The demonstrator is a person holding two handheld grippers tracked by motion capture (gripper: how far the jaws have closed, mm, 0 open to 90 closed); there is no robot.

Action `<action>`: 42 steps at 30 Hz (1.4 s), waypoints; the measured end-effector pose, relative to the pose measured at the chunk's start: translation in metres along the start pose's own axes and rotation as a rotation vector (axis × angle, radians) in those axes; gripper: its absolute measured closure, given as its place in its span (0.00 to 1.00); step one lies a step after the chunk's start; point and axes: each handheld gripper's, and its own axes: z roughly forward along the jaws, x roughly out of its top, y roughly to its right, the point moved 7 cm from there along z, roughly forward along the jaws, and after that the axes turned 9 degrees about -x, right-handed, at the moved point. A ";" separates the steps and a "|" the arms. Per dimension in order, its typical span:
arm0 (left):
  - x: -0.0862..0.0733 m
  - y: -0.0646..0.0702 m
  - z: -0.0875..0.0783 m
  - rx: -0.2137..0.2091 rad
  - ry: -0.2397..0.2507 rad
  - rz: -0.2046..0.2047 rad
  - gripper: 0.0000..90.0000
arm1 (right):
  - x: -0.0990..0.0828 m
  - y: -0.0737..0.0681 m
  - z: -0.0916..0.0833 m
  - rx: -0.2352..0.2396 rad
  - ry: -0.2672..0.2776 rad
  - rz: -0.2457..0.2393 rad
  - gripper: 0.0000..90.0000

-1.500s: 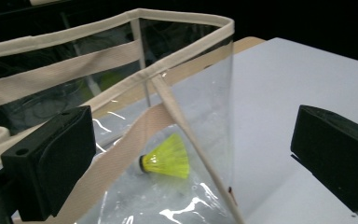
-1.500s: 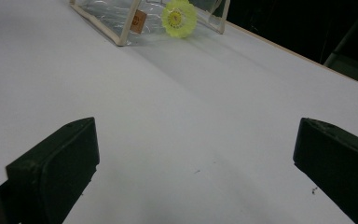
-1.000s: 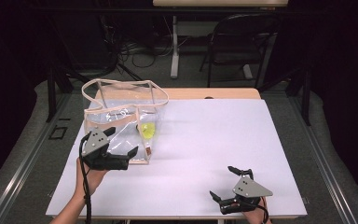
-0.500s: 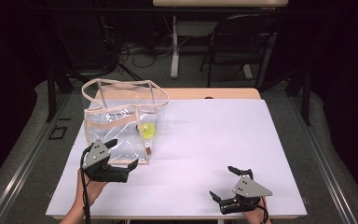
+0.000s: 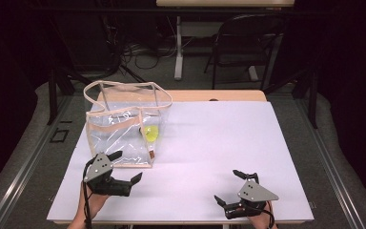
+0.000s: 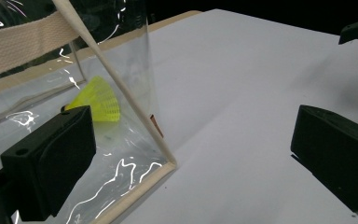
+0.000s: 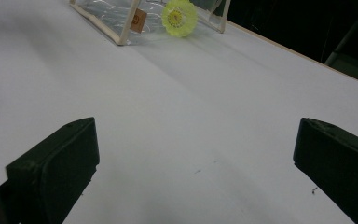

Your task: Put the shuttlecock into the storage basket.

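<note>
Left gripper (image 5: 125, 168) withdrew; 1 bag (image 5: 119, 131), 1 shuttlecock (image 5: 151, 134).

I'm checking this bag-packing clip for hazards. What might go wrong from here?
The left claw hangs open right beside the clear bag; a nudge might tip or slide the light bag. The yellow shuttlecock lies inside against the wall, so a tipped bag might let it roll out through the open top.

Left gripper (image 5: 123, 167) near left, jaws wide apart; right gripper (image 5: 229, 187) near right, likewise spread.
</note>
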 end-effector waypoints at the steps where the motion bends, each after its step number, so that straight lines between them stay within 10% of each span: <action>1: -0.001 0.001 0.000 -0.008 0.003 0.002 0.00 | 0.000 0.000 0.000 0.000 -0.001 0.000 0.00; 42: -0.056 0.015 0.016 -0.040 -0.019 0.033 0.00 | -0.001 -0.001 0.000 0.004 -0.002 0.001 0.00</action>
